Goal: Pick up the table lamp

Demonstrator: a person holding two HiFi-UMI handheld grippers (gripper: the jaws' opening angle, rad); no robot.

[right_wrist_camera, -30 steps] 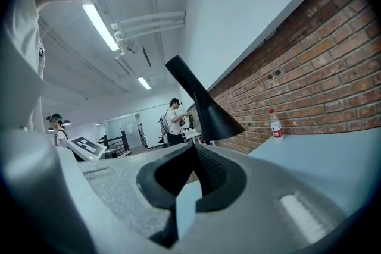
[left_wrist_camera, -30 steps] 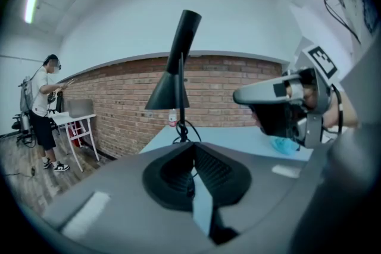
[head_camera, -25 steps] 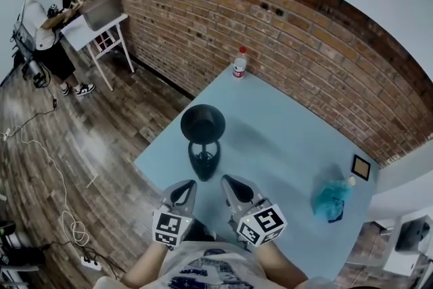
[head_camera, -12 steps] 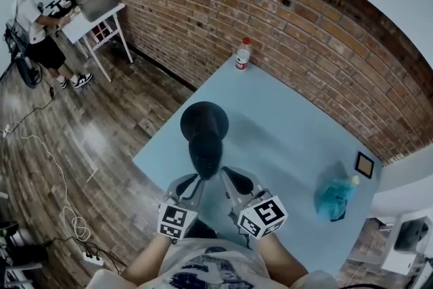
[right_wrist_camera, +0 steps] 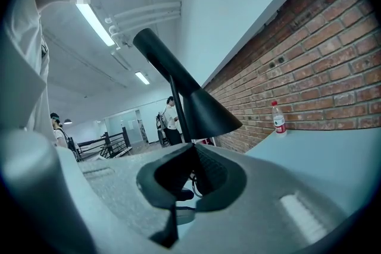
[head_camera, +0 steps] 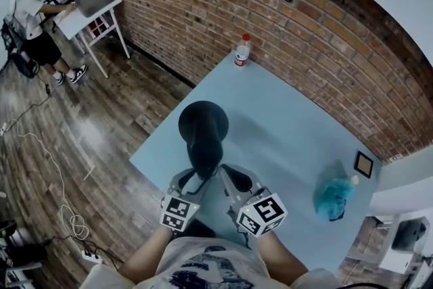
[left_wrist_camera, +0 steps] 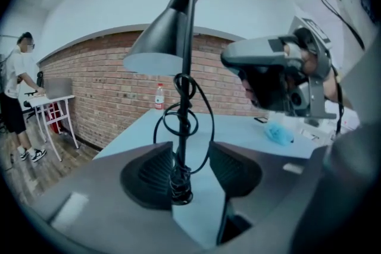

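Left gripper [left_wrist_camera: 190, 157]: jaws just opening wide, straddle table lamp [head_camera: 203, 126] stem, wound cord [left_wrist_camera: 186, 122] between, pads clear. Right gripper [right_wrist_camera: 191, 153]: jaws together, beside stem. Lamp near table [head_camera: 284, 125] near-left edge; bottle [head_camera: 241, 52] far corner; blue bag [head_camera: 331, 194] right corner.

Open lab-like workspace — bare brick wall [head_camera: 203, 17], plank floor [head_camera: 95, 139], trailing cables [head_camera: 64, 213], person [head_camera: 30, 17] at white desk [head_camera: 81, 15]

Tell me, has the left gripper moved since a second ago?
Yes: the left gripper has gone forward over the table to the table lamp; its jaws have just been opening, the stem between them.
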